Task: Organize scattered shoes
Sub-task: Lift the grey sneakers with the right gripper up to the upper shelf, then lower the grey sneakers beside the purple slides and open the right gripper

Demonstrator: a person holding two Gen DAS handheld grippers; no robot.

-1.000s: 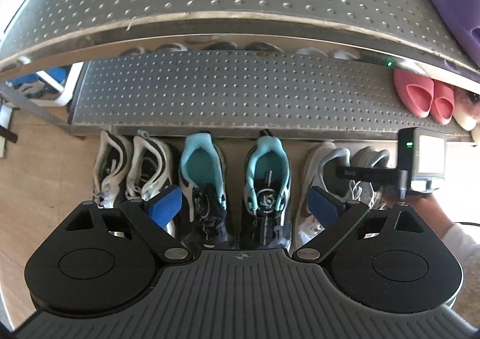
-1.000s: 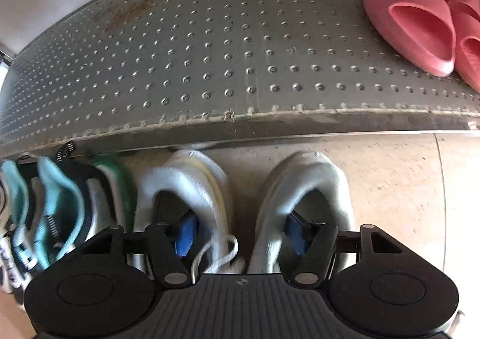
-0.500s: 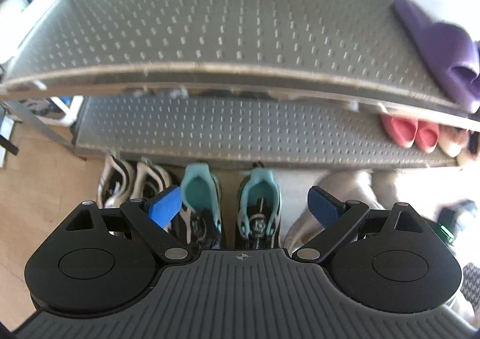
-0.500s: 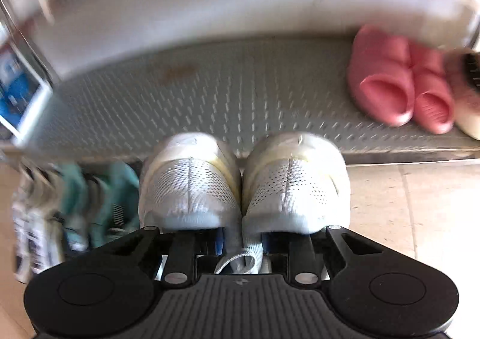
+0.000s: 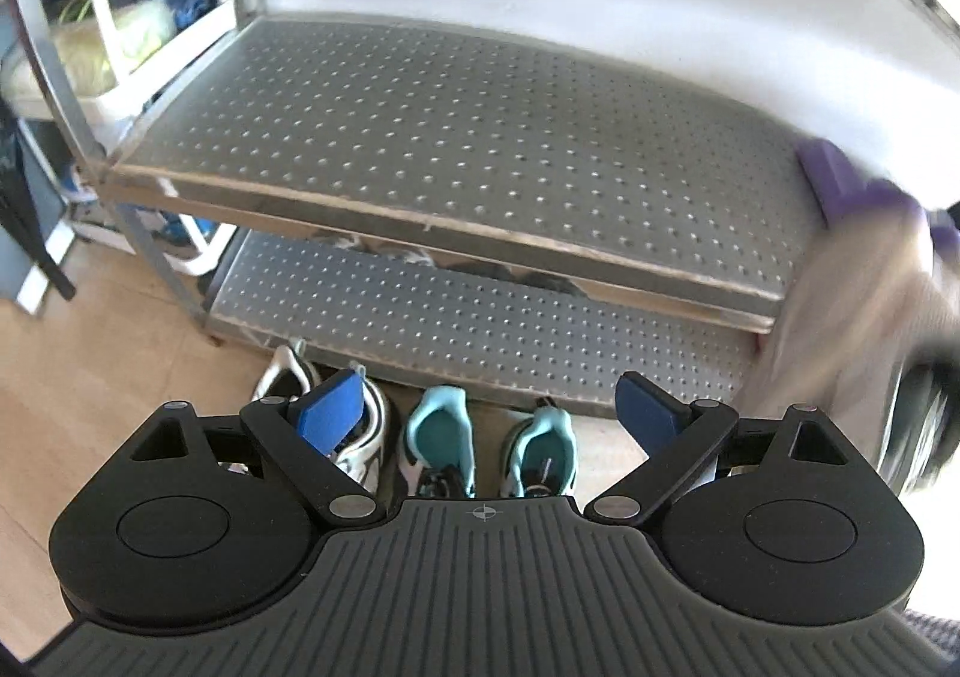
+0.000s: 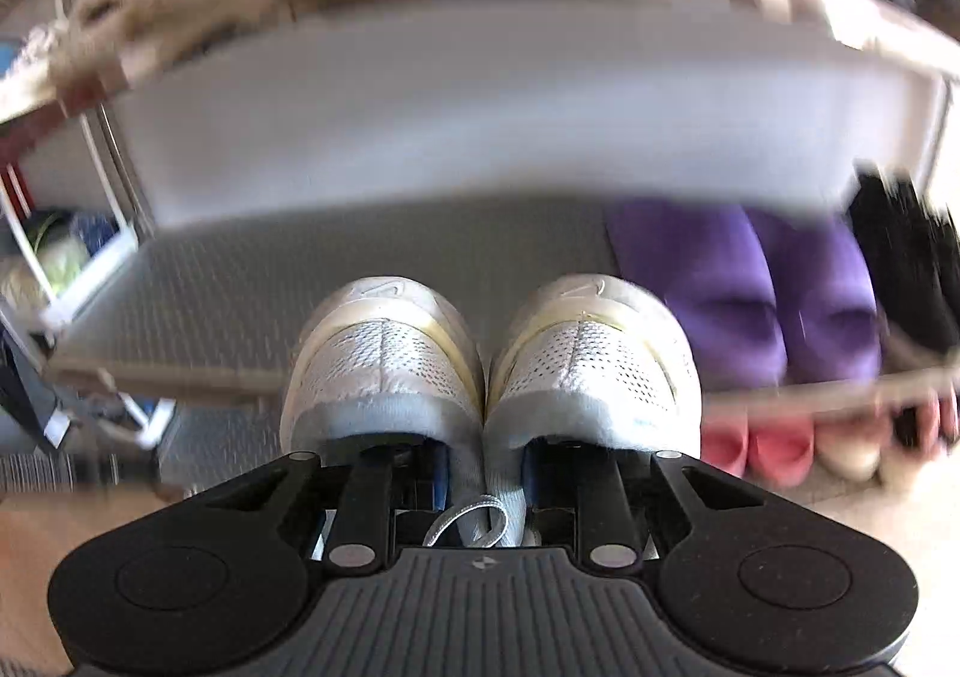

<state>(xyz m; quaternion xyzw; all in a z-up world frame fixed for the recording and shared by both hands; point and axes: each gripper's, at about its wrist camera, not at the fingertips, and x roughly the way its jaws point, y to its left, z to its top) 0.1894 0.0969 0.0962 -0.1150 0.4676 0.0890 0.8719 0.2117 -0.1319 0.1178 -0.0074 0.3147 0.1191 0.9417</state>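
In front of the shoe rack, the right hand-held gripper [image 6: 483, 488] is clamped on a pair of white mesh sneakers [image 6: 489, 359], its fingers tucked into the two shoe openings and pressing the inner sides together; a loose lace hangs between them. The pair is held in the air, toes toward the rack, about level with the middle shelf [image 6: 252, 281]. The left hand-held gripper [image 5: 489, 410] is spread wide and carries nothing.

On the floor just beyond it, under the rack, a pair of teal-lined sneakers [image 5: 489, 443] stands side by side, with a white-and-black pair [image 5: 336, 413] to its left. Farther off, the lowest shelf [image 5: 480, 317] holds pink slippers [image 6: 753, 446] at its right end. The middle shelf is bare across most of its width, with purple slippers [image 6: 768, 287] at the right.

Judging by this, the task is well along: several pairs already sit lined up, and the white pair probably still needs setting down, likely left of the purple slippers.
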